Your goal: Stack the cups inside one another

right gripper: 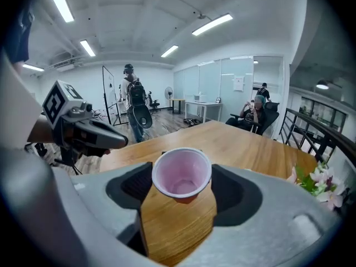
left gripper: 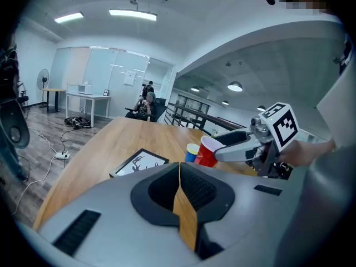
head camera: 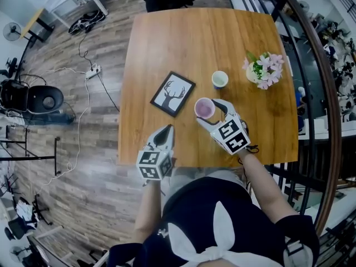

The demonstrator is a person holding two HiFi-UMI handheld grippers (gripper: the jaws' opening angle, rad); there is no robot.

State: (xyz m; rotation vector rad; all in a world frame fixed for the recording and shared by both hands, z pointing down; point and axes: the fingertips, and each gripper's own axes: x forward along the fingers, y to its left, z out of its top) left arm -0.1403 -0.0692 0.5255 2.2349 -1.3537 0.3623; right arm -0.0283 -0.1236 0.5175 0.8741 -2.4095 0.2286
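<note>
A red cup (head camera: 204, 108) with a pale pink inside hangs above the wooden table (head camera: 183, 38), off its surface. My right gripper (head camera: 210, 111) is shut on it, its pads pressing the cup's sides (right gripper: 182, 174). In the left gripper view the red cup (left gripper: 208, 151) shows tilted in front of a blue cup (left gripper: 192, 152). That blue cup (head camera: 220, 79) stands upright on the table, beyond the red one. My left gripper (head camera: 165, 131) sits by the table's near edge, shut, its tips (left gripper: 179, 166) meeting with nothing between them.
A framed deer picture (head camera: 172, 93) lies flat left of the cups. A pot of pink flowers (head camera: 264, 68) stands at the right side. A black railing (head camera: 311, 65) runs along the table's right. Cables and gear lie on the floor at left.
</note>
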